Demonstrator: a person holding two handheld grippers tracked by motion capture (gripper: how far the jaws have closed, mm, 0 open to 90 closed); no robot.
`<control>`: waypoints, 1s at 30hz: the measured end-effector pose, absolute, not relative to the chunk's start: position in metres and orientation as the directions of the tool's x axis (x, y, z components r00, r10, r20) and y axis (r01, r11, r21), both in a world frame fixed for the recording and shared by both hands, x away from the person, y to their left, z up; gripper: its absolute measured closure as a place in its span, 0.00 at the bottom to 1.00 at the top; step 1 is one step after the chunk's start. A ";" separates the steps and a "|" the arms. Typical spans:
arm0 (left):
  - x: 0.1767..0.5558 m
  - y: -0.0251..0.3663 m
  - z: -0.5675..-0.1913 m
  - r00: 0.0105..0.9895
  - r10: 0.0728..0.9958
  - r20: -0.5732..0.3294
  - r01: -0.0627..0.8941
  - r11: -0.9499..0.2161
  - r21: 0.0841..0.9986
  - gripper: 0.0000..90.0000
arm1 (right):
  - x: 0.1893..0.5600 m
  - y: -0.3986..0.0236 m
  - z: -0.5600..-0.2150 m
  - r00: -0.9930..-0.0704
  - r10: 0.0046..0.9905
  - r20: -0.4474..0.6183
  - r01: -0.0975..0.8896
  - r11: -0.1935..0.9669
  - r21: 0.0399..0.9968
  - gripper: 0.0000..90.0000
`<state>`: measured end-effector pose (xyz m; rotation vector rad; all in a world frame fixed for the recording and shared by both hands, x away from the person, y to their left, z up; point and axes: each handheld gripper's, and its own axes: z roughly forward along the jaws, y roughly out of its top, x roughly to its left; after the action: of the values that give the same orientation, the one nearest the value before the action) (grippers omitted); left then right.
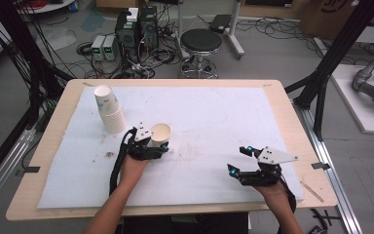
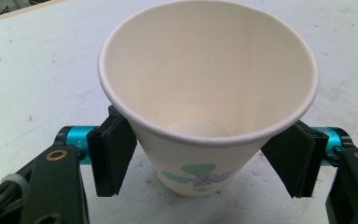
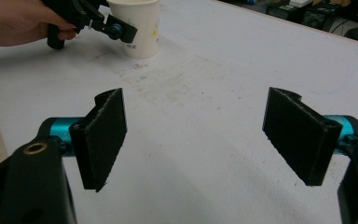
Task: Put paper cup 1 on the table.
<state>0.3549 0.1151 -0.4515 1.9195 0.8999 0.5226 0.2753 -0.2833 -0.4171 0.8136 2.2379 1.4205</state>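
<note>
A white paper cup (image 1: 160,132) with a green print stands upright on the white mat, left of centre. My left gripper (image 1: 157,145) has it between the jaws. In the left gripper view both pads (image 2: 114,154) lie against the walls of the cup (image 2: 205,84) just under the rim, and the cup is empty. My right gripper (image 1: 238,159) rests low over the mat at the front right, open, with nothing between its jaws (image 3: 200,135). The right gripper view has the cup (image 3: 137,28) far off at the upper left, beside the left hand.
A leaning stack of paper cups (image 1: 109,109) stands at the mat's back left, close behind the left hand. The white mat (image 1: 214,112) covers most of the wooden table (image 1: 292,122). Beyond the table are a stool (image 1: 201,41), computers and cables.
</note>
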 end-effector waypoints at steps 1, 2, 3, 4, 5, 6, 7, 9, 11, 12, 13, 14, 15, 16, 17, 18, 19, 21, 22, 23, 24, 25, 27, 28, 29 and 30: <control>0.355 0.115 -0.452 0.641 0.767 -0.005 0.379 -0.311 0.871 0.33 | 0.276 -0.283 -0.417 -0.768 0.641 -0.003 0.269 0.327 0.906 0.25; 0.355 0.115 -0.452 0.640 0.768 -0.006 0.383 -0.313 0.869 0.33 | 0.275 -0.283 -0.417 -0.768 0.641 -0.002 0.270 0.327 0.905 0.25; 0.356 0.114 -0.453 0.639 0.769 -0.012 0.396 -0.316 0.862 0.33 | 0.275 -0.282 -0.417 -0.768 0.641 0.001 0.273 0.327 0.905 0.25; 0.356 0.114 -0.455 0.642 0.766 -0.019 0.411 -0.323 0.852 0.32 | 0.275 -0.282 -0.417 -0.770 0.639 0.000 0.273 0.329 0.904 0.25; 0.357 0.115 -0.455 0.646 0.763 -0.021 0.420 -0.333 0.844 0.32 | 0.275 -0.282 -0.417 -0.770 0.638 0.002 0.274 0.328 0.904 0.25; 0.356 0.114 -0.455 0.644 0.765 -0.021 0.415 -0.327 0.849 0.30 | 0.276 -0.282 -0.417 -0.770 0.638 -0.002 0.271 0.330 0.904 0.25; 0.355 0.114 -0.455 0.646 0.763 -0.035 0.418 -0.315 0.852 0.30 | 0.276 -0.282 -0.417 -0.770 0.638 0.001 0.274 0.330 0.903 0.25; 0.354 0.114 -0.454 0.646 0.762 -0.040 0.421 -0.312 0.852 0.29 | 0.276 -0.283 -0.418 -0.770 0.637 0.001 0.274 0.329 0.904 0.25; 0.353 0.115 -0.454 0.640 0.767 -0.043 0.423 -0.305 0.853 0.26 | 0.276 -0.283 -0.418 -0.771 0.637 0.002 0.274 0.329 0.903 0.25; 0.352 0.115 -0.454 0.636 0.770 -0.049 0.427 -0.298 0.854 0.25 | 0.276 -0.282 -0.418 -0.773 0.634 0.006 0.278 0.330 0.902 0.25; 0.350 0.116 -0.454 0.634 0.771 -0.052 0.427 -0.294 0.855 0.24 | 0.276 -0.282 -0.418 -0.773 0.634 0.006 0.278 0.330 0.902 0.25; 0.349 0.117 -0.454 0.632 0.773 -0.056 0.429 -0.289 0.856 0.23 | 0.276 -0.282 -0.418 -0.773 0.635 0.006 0.278 0.330 0.902 0.25; 0.348 0.118 -0.454 0.635 0.770 -0.058 0.430 -0.291 0.854 0.22 | 0.276 -0.282 -0.418 -0.772 0.635 0.009 0.279 0.327 0.903 0.25; 0.346 0.119 -0.454 0.638 0.768 -0.062 0.430 -0.288 0.856 0.22 | 0.276 -0.282 -0.418 -0.774 0.633 0.009 0.278 0.328 0.903 0.25; 0.344 0.121 -0.453 0.639 0.767 -0.056 0.426 -0.292 0.857 0.21 | 0.276 -0.282 -0.418 -0.775 0.632 0.006 0.276 0.330 0.903 0.25; 0.343 0.122 -0.453 0.636 0.769 -0.061 0.424 -0.282 0.861 0.21 | 0.276 -0.282 -0.418 -0.775 0.632 0.006 0.276 0.330 0.902 0.25; 0.341 0.124 -0.452 0.641 0.765 -0.061 0.420 -0.283 0.862 0.21 | 0.276 -0.282 -0.418 -0.775 0.632 0.005 0.275 0.331 0.903 0.25; 0.337 0.128 -0.451 0.644 0.762 -0.067 0.414 -0.273 0.868 0.21 | 0.276 -0.282 -0.418 -0.774 0.633 0.006 0.277 0.330 0.902 0.25; 0.335 0.131 -0.451 0.647 0.759 -0.078 0.412 -0.261 0.873 0.21 | 0.276 -0.282 -0.418 -0.774 0.633 0.007 0.278 0.330 0.902 0.25; 0.334 0.134 -0.451 0.651 0.754 -0.088 0.410 -0.251 0.877 0.20 | 0.276 -0.282 -0.418 -0.773 0.634 0.011 0.282 0.328 0.902 0.25; 0.331 0.137 -0.451 0.652 0.752 -0.100 0.409 -0.238 0.881 0.20 | 0.277 -0.283 -0.418 -0.772 0.636 0.006 0.277 0.328 0.903 0.25; 0.329 0.141 -0.450 0.659 0.744 -0.104 0.401 -0.231 0.886 0.20 | 0.276 -0.283 -0.418 -0.769 0.639 0.012 0.284 0.325 0.902 0.25; 0.324 0.148 -0.448 0.665 0.737 -0.121 0.388 -0.202 0.899 0.19 | 0.277 -0.284 -0.418 -0.768 0.640 0.006 0.279 0.326 0.903 0.25; 0.321 0.153 -0.447 0.668 0.734 -0.126 0.379 -0.189 0.906 0.19 | 0.276 -0.285 -0.418 -0.766 0.642 0.009 0.283 0.325 0.902 0.25; 0.319 0.157 -0.446 0.672 0.729 -0.134 0.370 -0.173 0.913 0.19 | 0.276 -0.286 -0.418 -0.764 0.645 0.008 0.284 0.325 0.902 0.25; 0.317 0.162 -0.444 0.674 0.724 -0.145 0.361 -0.152 0.920 0.19 | 0.276 -0.286 -0.418 -0.761 0.649 0.011 0.288 0.322 0.902 0.25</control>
<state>0.3170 0.1621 -0.4443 1.7602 0.8719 0.4018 0.2761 -0.2864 -0.4182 0.8343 2.2405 1.4175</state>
